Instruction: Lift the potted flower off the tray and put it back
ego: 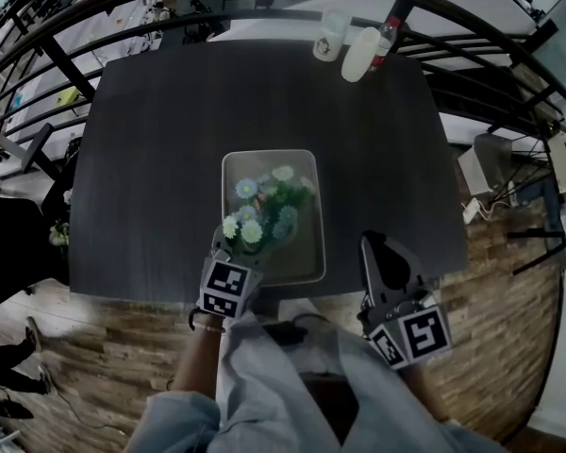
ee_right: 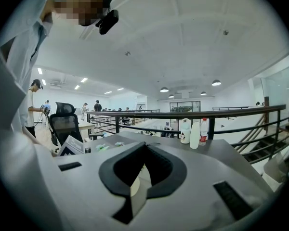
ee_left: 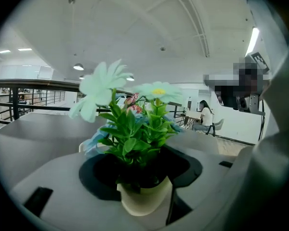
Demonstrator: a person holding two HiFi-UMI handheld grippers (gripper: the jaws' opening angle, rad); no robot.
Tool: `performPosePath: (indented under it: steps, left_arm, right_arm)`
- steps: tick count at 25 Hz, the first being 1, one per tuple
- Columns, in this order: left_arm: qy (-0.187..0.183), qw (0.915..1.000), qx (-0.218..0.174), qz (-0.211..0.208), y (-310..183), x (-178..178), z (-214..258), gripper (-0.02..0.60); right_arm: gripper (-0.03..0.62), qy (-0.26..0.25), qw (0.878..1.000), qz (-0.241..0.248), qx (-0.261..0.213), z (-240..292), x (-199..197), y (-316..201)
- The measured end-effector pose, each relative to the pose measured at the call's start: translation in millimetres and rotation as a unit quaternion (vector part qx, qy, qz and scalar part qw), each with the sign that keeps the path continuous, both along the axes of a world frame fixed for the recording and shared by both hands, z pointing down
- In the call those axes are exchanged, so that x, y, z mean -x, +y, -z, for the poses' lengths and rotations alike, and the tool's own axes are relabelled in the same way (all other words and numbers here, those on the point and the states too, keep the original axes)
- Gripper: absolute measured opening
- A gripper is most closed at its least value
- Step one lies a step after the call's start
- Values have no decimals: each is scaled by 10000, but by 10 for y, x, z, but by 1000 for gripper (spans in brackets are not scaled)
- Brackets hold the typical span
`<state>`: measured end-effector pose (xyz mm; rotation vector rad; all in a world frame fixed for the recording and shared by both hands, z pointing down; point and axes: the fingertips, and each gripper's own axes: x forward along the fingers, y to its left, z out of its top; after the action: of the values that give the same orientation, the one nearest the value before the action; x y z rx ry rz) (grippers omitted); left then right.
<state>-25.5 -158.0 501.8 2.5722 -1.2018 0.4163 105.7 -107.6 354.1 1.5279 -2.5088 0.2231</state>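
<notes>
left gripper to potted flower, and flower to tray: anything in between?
Nothing visible. The potted flower stands right between the left gripper's jaws, with nothing else in that gap, and it is inside the tray's rim. The bottles stand far behind the tray, and the right gripper is off to the side, empty.

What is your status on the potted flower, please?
Left hand-held gripper open, jaws around the potted flower. Right hand-held gripper shut, empty. Flower upright over the tray. Bottles far off, not in the way.

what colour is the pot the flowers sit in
The pot is plain cream, clearest in the left gripper view.
</notes>
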Motion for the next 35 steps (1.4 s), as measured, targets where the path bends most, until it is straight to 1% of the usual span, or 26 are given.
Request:
performPosePath:
  steps: [9, 16, 25, 31, 35]
  left_arm:
    - [4, 9999, 146, 34, 58, 77, -2, 258]
    - [15, 9997, 232, 114, 150, 169, 2, 302]
    - [130, 9987, 316, 386, 277, 407, 43, 304]
    - [192, 9979, 197, 584, 328, 578, 193, 302]
    - [206, 9977, -26, 640, 366, 644, 390, 302]
  right_arm:
    - [3, -34, 10000, 34, -17, 19, 9, 11]
    - [3, -93, 9999, 120, -62, 42, 68, 7]
    - [4, -150, 9994, 287, -109, 61, 196, -6]
    - [3, -205, 9989, 400, -164, 95, 282, -35]
    - [3, -263, 9984, 451, -221, 121, 332, -54]
